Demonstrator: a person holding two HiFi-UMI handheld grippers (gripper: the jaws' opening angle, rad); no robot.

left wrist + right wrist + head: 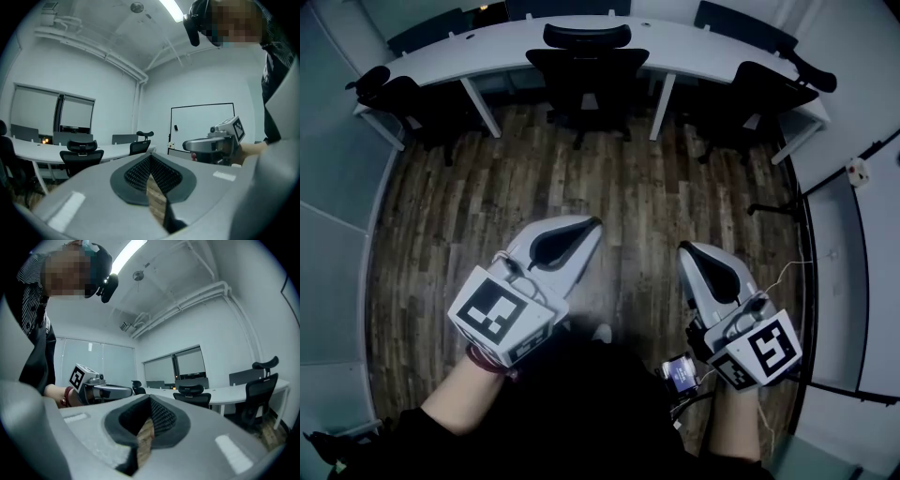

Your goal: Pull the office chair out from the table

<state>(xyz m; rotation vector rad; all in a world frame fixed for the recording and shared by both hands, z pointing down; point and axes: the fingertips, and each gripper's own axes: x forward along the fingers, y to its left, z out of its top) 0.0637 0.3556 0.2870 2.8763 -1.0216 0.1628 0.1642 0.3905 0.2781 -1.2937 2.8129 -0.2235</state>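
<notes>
The office chair (pixel 586 66) stands well ahead of the fingers of the left gripper (pixel 592 225) and right gripper (pixel 684 249), tucked under the bench (pixel 487 52), with floor (pixel 628 178) between. Farther left of the fingers a second chair (pixel 417 103) stands at the same bench, and farther right a third chair (pixel 759 94).

I find no words, numbers or brand marks that can be read anywhere. The cube (pixel 499 317) on my left claw (pixel 586 228), lower left of the frame, and the cube (pixel 766 349) on my right claw (pixel 686 249), lower right, bear only black-and-white square patterns. The small screen (pixel 680 374) by my right wrist glows purple, too small to read.
</notes>
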